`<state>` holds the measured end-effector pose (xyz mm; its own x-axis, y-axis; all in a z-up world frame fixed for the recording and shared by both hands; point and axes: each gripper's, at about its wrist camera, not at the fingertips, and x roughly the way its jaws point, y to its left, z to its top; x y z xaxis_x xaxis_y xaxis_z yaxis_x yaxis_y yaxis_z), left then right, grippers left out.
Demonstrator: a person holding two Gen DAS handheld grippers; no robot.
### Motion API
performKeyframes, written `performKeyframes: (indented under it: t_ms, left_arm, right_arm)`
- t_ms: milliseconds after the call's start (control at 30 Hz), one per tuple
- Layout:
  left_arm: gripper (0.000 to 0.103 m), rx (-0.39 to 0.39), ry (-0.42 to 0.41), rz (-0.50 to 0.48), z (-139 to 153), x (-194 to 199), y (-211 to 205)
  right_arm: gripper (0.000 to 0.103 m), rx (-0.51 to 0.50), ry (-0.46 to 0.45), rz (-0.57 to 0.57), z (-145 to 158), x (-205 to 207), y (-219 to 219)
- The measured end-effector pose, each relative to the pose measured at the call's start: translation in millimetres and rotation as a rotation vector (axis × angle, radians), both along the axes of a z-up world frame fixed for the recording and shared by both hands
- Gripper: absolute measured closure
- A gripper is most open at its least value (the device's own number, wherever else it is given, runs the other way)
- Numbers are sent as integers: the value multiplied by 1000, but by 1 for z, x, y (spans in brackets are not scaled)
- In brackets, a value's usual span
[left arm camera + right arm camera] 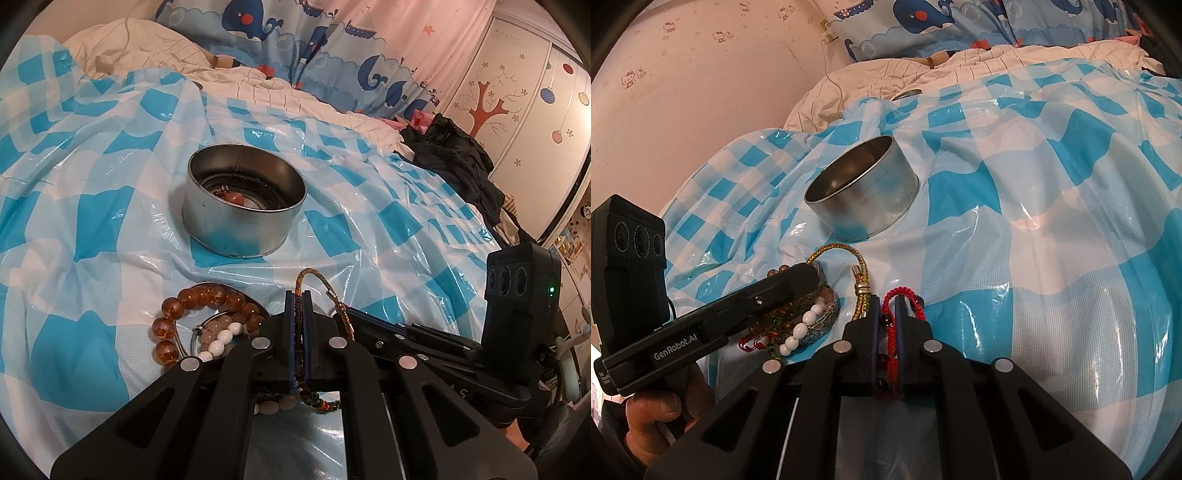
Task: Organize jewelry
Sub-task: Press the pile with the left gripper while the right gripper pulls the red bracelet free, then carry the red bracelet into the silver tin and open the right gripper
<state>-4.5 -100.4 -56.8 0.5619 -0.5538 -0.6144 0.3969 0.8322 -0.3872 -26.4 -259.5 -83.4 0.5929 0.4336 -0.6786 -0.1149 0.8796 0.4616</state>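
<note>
A round metal tin (221, 221) stands on the checked sheet, with a reddish pendant (233, 198) and a dark chain inside. Just in front of the tin, my left gripper (298, 295) is shut on a gold braided cord bracelet (314, 275) that arcs out to the right. Beside the left gripper lies a pile with an amber bead bracelet (201, 297) and a white bead bracelet (218, 341). In the right wrist view my right gripper (888, 301) is shut on a red cord bracelet (905, 299) with dark beads. The left gripper (807, 275) rests over the pile, and the tin (871, 199) stands beyond it.
A blue and white checked plastic sheet (92, 221) covers the bed. Rumpled white bedding (129, 44) and a whale-print curtain (295, 33) lie behind. Dark clothing (454, 158) is heaped at the right. A grey metal disc (907, 94) lies far back. A hand (657, 410) holds the left gripper.
</note>
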Motion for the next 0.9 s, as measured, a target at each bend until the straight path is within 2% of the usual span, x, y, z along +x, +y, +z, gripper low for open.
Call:
performKeyframes:
  t_ms: [300, 600, 900]
  left_arm:
    - [100, -12, 2, -1, 0, 0, -1]
    - [100, -109, -11, 7, 20, -1, 17]
    - [100, -195, -20, 48, 40, 4, 44]
  right_arm:
    - [94, 1, 0, 0, 0, 0, 0]
    - [94, 22, 2, -4, 1, 0, -1]
    - [94, 142, 5, -46, 2, -1, -14]
